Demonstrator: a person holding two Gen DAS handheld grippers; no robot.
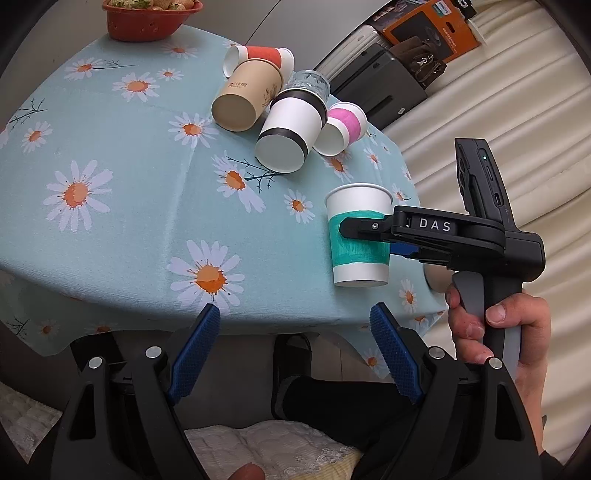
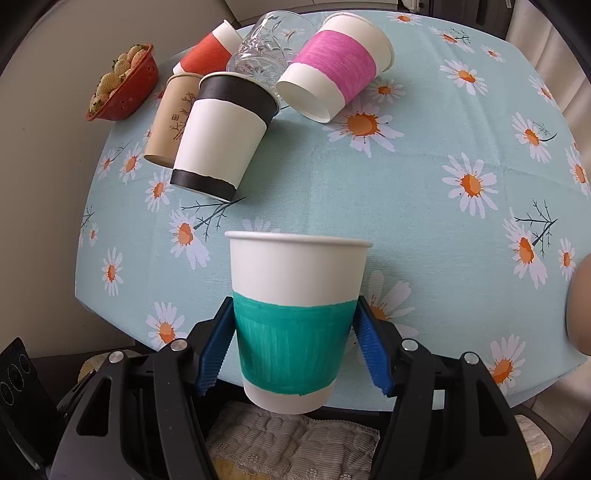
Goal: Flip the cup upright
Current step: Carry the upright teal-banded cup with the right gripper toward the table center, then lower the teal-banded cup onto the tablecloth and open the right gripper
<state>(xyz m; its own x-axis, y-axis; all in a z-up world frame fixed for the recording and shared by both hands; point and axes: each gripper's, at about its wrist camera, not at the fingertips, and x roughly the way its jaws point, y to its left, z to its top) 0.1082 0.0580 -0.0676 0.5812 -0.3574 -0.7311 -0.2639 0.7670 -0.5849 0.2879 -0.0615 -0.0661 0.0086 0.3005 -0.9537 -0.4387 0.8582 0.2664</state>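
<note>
A white paper cup with a teal band stands upright, mouth up, between the blue pads of my right gripper, which is shut on its teal band. In the left wrist view the same cup sits upright at the table's near right edge with the right gripper clamped on it. My left gripper is open and empty, held below the table's front edge, left of the cup.
Several cups lie on their sides at the back of the daisy tablecloth: tan, black-banded white, pink-banded, red-banded, and a glass. A red bowl of fruit stands far left.
</note>
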